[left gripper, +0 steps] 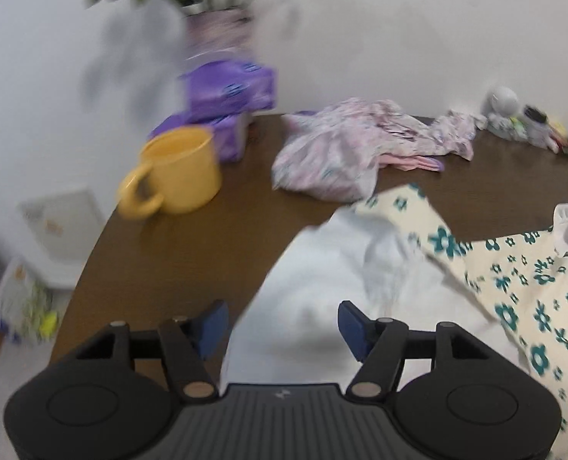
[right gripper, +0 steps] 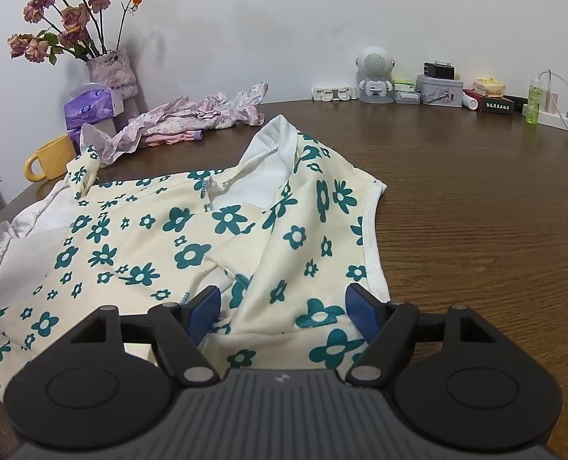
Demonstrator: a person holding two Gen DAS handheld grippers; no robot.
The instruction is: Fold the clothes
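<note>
**Both grippers open over the floral garment, between folds**

Nearest the lens, the right gripper (right gripper: 282,312) is hovering with its blue-padded jaws standing wide apart over the cream cotton garment printed with teal flowers (right gripper: 192,245) — cloth is lying below the gap, but the pads are not pressing it. The left gripper (left gripper: 282,326) is likewise standing open above the garment's white inner lining (left gripper: 322,276), holding nothing; its view is smeared, so fine detail there is hard to read.

The garment is lying rumpled on the dark brown wooden table (right gripper: 475,199), its left part turned over to show the lining and its white neckline (right gripper: 272,161) pointing away. Judging by this, the fold is only partly made. To do the step well, each gripper should be pinching a single hem edge rather than a bunched layer, lifting both sides evenly and laying the cloth flat so the creases are not being trapped.

Farther off, a yellow ceramic mug (left gripper: 176,172) is standing near the table's left edge, just beside a purple tissue pack (right gripper: 88,107). A crumpled pink-patterned garment (right gripper: 203,119) is waiting behind — well apart from the grippers.
</note>
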